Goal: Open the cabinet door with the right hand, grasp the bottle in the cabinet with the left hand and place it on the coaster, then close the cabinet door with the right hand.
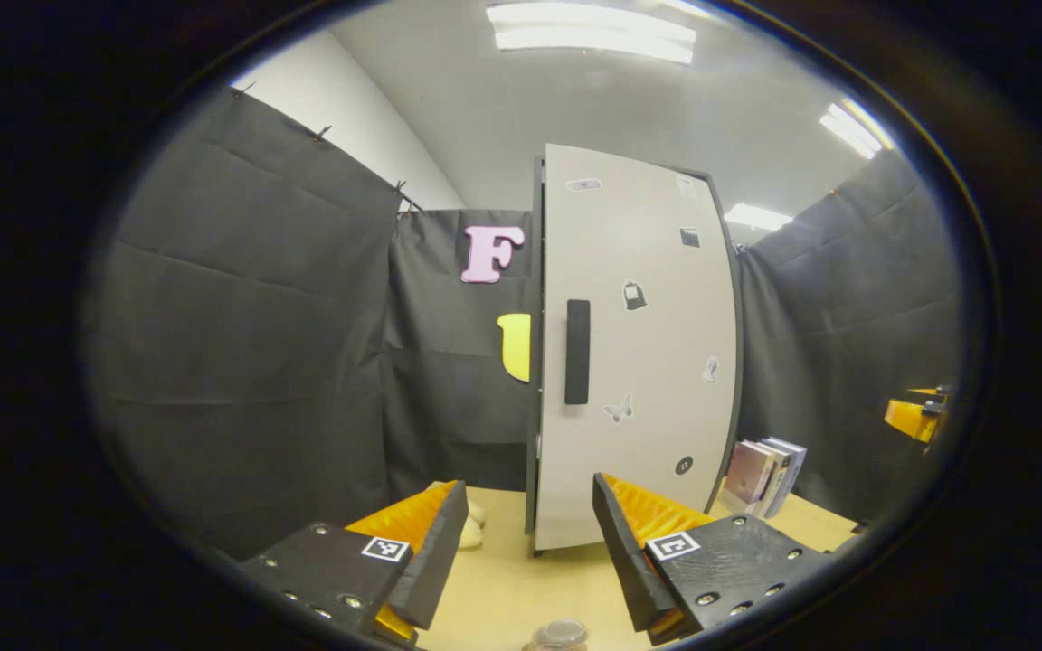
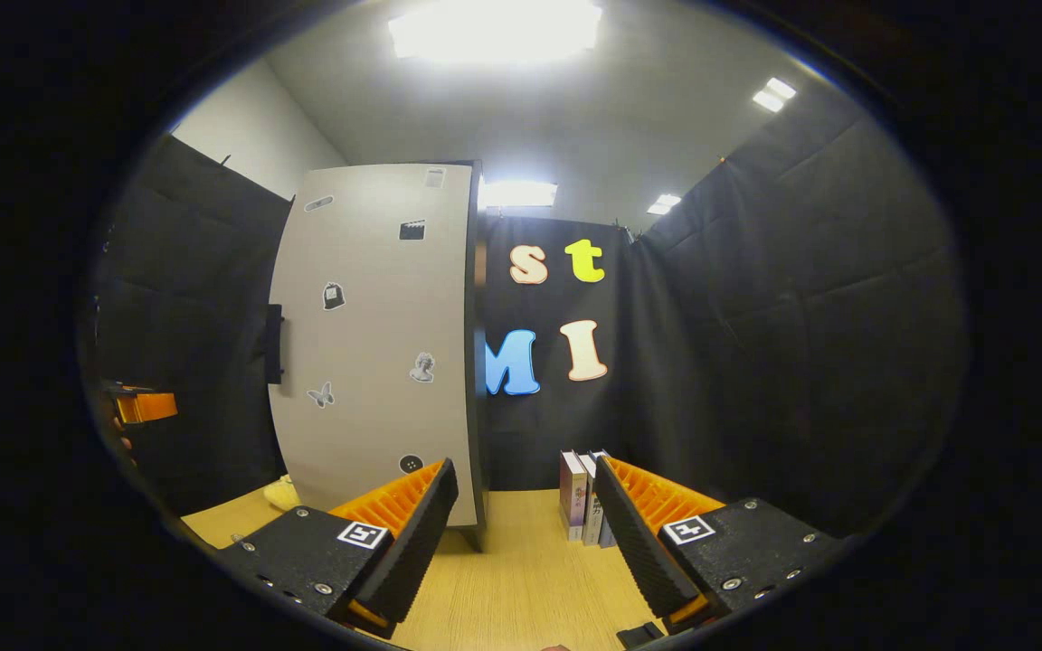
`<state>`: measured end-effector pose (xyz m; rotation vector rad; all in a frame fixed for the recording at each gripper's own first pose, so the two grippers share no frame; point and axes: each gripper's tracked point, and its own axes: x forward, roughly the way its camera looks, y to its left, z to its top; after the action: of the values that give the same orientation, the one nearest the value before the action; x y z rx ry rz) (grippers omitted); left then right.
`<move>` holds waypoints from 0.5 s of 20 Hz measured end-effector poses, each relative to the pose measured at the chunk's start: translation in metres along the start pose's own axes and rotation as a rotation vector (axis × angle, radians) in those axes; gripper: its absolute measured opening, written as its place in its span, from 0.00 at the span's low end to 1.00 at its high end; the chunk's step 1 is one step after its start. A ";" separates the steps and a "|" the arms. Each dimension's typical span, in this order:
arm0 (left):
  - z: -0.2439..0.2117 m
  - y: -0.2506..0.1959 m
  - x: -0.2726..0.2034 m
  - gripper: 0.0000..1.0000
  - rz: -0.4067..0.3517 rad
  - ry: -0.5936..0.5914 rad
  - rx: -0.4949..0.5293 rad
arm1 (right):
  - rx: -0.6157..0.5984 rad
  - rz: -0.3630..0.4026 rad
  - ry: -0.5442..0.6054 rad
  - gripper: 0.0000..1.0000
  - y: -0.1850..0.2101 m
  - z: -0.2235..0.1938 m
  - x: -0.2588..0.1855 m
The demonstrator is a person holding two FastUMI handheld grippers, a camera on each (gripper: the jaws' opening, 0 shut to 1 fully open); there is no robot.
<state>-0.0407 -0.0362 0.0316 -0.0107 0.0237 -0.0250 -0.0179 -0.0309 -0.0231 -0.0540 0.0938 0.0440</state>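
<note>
The cabinet (image 1: 634, 344) stands centre frame on the table (image 1: 503, 588), door shut, with books (image 1: 761, 475) at its right. Both the left gripper (image 1: 530, 542) and right gripper (image 2: 525, 533) hover with jaws spread, empty. A bottle cap (image 1: 560, 635) peeks at the bottom edge.

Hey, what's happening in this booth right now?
A person holds two grippers over a wooden table, facing a white cabinet whose door is shut. The left gripper and the right gripper are both open and holding nothing. The door's dark handle is untouched, and some books stand beside the cabinet.
</note>
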 end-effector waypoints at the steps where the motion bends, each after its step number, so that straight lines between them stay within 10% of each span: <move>1: 0.000 0.002 0.000 0.73 0.004 0.001 0.000 | 0.003 -0.001 -0.001 0.94 0.001 0.001 0.001; 2: 0.000 0.004 0.002 0.85 0.006 0.002 -0.002 | 0.007 -0.001 -0.001 0.94 0.001 0.000 0.001; 10: -0.004 0.023 0.002 0.80 0.035 0.003 -0.002 | 0.012 0.004 0.000 0.94 0.013 -0.001 0.006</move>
<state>-0.0381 -0.0136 0.0274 -0.0125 0.0274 0.0100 -0.0121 -0.0180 -0.0250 -0.0420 0.0940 0.0479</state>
